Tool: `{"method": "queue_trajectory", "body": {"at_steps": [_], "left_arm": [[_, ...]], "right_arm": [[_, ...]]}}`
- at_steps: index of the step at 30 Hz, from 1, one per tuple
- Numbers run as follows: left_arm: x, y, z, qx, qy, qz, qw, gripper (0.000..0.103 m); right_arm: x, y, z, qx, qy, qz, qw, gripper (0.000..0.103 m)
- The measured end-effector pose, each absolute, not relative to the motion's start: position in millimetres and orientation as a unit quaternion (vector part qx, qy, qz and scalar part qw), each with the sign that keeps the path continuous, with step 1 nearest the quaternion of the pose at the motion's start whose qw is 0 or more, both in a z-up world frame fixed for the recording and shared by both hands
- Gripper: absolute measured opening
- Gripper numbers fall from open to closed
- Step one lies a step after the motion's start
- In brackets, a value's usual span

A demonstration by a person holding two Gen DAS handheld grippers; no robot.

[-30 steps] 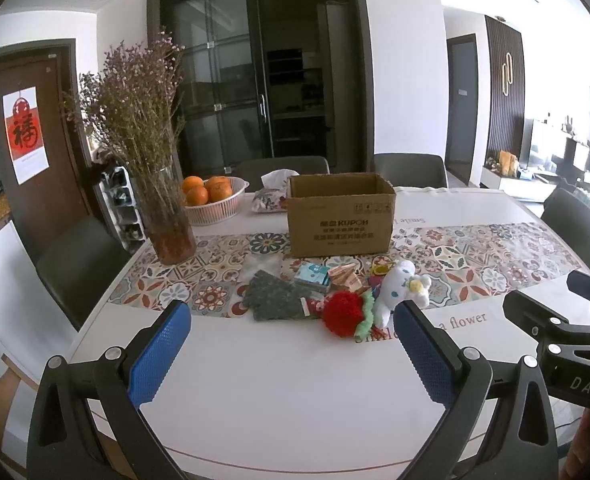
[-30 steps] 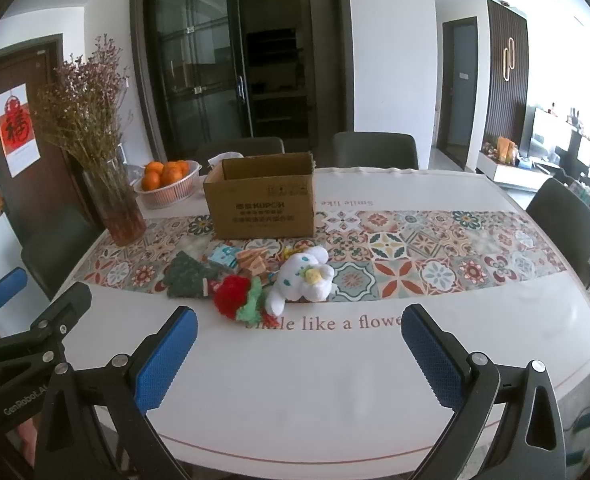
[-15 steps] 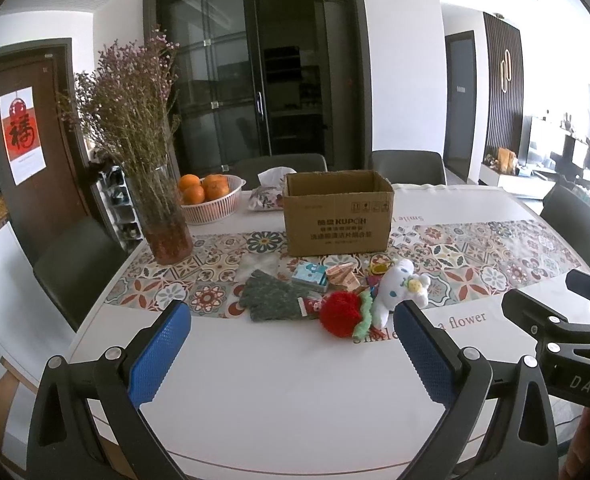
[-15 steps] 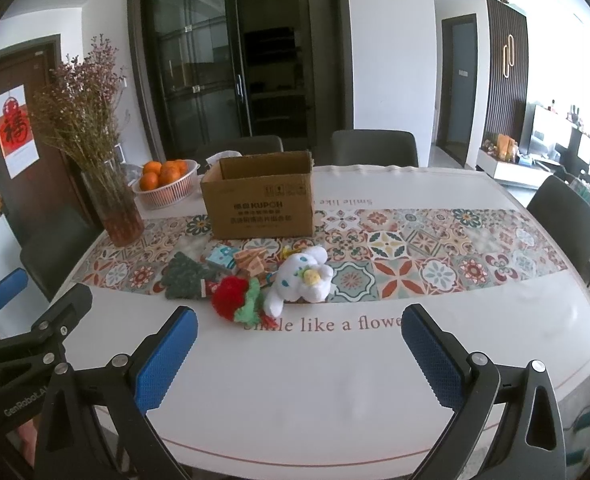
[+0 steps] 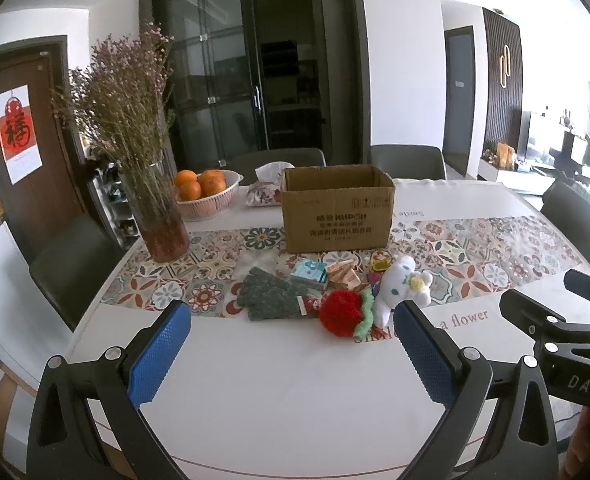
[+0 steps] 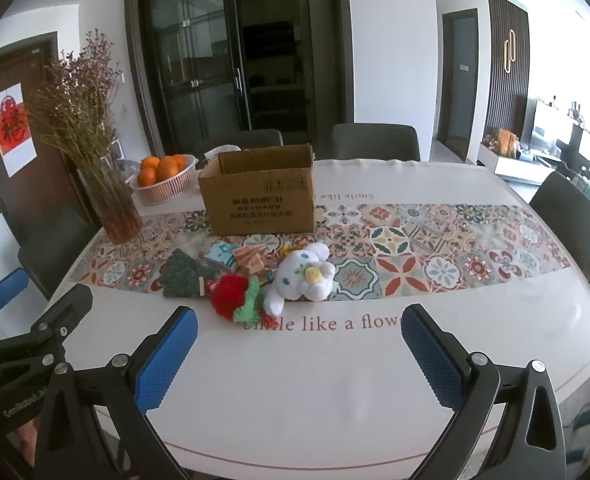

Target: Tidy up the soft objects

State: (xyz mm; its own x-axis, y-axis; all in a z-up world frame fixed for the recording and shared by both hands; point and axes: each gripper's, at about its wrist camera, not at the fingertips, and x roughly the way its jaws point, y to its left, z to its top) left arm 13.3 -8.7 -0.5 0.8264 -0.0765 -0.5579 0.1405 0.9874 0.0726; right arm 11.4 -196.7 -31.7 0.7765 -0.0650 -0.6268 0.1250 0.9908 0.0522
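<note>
Both grippers nudged forward, left gripper (image 5: 293, 350) and right gripper (image 6: 299, 354) released (empty), bare table (image 6: 315, 400) beneath

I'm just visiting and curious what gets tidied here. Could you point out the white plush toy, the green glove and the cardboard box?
white plush toy (image 6: 301, 278), right wrist view, on its belly.
green glove (image 5: 269, 294), left wrist view, on its palm.
cardboard box (image 6: 261, 206), right wrist view, on its printed front wall.

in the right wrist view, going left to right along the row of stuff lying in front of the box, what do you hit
green knit glove → red pompom → white plush toy. The small packets behind them overlap too much to order.
</note>
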Motion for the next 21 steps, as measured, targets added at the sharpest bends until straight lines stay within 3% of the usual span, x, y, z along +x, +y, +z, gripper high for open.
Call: {"method": "queue_trajectory", "body": {"at_steps": [21], "left_arm": [[103.6,-4.8,-36.4,0.078,0.346,-0.118,0.928,0.103]], "right_arm": [[99.7,-187.7,-65.4,0.067,0.397,-0.061,0.913,0.103]]}}
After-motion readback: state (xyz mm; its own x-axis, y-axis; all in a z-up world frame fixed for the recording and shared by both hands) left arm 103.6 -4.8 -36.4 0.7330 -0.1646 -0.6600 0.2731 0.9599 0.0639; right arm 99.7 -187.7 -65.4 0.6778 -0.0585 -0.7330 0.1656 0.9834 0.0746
